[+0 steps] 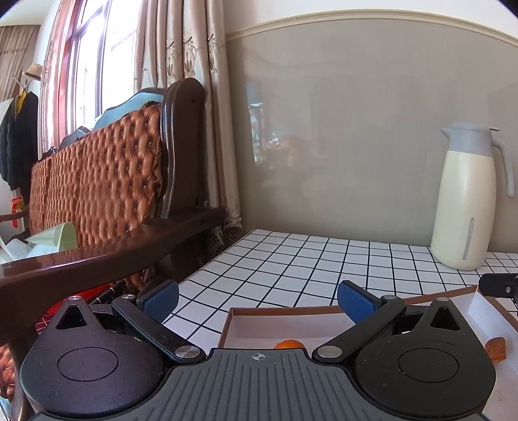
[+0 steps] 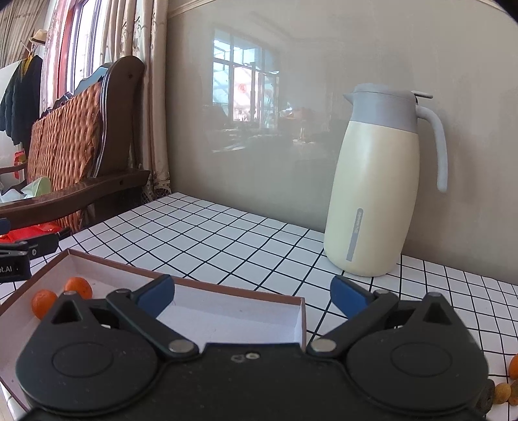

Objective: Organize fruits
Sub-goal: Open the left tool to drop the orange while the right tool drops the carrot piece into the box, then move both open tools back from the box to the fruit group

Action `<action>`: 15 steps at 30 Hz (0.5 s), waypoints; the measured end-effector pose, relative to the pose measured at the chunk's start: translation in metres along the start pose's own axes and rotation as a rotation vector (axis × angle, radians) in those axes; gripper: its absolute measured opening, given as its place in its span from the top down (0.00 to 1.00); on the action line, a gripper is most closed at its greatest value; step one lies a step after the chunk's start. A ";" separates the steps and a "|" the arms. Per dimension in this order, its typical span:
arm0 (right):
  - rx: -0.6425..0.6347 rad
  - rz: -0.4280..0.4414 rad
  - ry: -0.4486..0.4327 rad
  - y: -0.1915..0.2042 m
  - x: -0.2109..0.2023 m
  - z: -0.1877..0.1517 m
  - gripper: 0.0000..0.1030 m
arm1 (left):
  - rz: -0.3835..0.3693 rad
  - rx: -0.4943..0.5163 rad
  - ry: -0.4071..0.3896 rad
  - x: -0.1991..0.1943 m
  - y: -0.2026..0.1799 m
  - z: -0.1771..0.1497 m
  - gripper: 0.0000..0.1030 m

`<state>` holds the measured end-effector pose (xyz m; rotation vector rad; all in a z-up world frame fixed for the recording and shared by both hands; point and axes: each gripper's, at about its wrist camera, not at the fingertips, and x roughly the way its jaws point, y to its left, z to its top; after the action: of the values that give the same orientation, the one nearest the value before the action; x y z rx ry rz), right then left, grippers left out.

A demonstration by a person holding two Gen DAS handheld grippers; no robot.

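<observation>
A grid-patterned table [image 2: 226,233] carries a cream jug [image 2: 372,194] at far right. Near left lies a shallow box [image 2: 226,315] with two oranges [image 2: 77,286] in its left corner. More fruit, perhaps dates [image 2: 501,392], sits blurred at the right edge. Left gripper [image 1: 258,302] and right gripper [image 2: 252,296] both gape wide, empty.

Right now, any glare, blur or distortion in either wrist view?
Left wrist: window blown out at upper left, fisheye bends the wall trim. Right wrist: glossy wall mirrors a bright window; tablecloth grid lines curve; fruit at the lower right edge is soft. No motion blur in either.
</observation>
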<state>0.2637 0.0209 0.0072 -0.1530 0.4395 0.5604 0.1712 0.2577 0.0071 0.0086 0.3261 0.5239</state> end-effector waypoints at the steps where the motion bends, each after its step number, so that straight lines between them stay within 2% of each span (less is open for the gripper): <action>1: 0.001 -0.002 0.001 0.000 0.000 0.000 0.06 | -0.003 0.000 0.002 -0.001 0.000 0.000 0.00; 7: -0.006 -0.008 -0.010 0.002 -0.005 0.000 0.06 | -0.007 0.013 0.002 -0.005 -0.003 -0.001 0.00; 13: -0.041 -0.077 -0.044 0.008 -0.015 0.000 0.06 | 0.017 0.032 0.008 -0.012 -0.007 -0.002 0.00; 15: -0.033 -0.069 -0.030 0.006 -0.019 -0.001 0.06 | 0.029 0.050 0.014 -0.017 -0.011 -0.002 0.00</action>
<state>0.2455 0.0170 0.0146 -0.1902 0.3951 0.5019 0.1620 0.2396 0.0094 0.0583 0.3536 0.5451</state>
